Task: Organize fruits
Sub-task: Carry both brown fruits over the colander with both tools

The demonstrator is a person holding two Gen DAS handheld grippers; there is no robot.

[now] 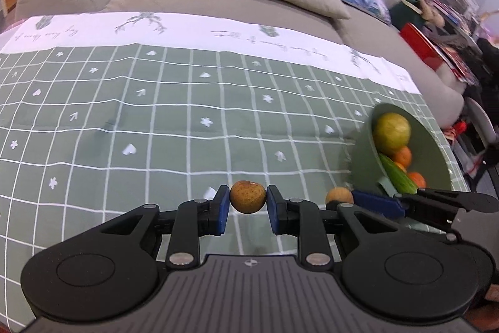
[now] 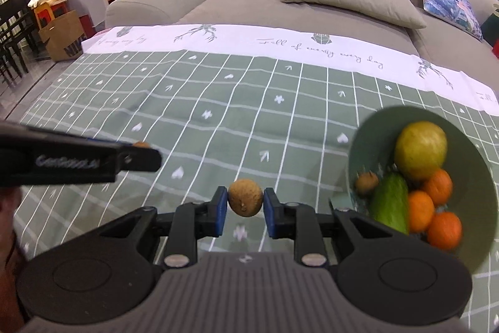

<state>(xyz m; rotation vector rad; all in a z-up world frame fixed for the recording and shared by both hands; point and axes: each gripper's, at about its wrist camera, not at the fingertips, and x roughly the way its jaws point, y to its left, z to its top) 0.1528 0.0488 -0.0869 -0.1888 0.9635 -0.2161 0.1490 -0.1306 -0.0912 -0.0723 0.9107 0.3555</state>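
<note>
1. Behind the worktop (image 2: 218, 102), which is covered by a green checked cloth, a grey sofa (image 2: 249, 5) with blue, yellow and beige cushions is seen.
2. A small brown fruit (image 1: 248, 197) is pinched by the left tongs (image 1: 248, 203), clear of the cloth.
3. A second small brown fruit (image 2: 245, 197) is pinched by the right tongs (image 2: 245, 205), likewise raised.
4. A green bowl (image 2: 368, 130) is placed at 3 o'clock in the right wrist view; a yellow-green round fruit (image 2: 421, 150), a cucumber (image 2: 389, 202), three oranges (image 2: 420, 209) and another brown fruit (image 2: 367, 183) are held in it.
5. At 9 o'clock there, the left tongs are seen side-on.
</note>
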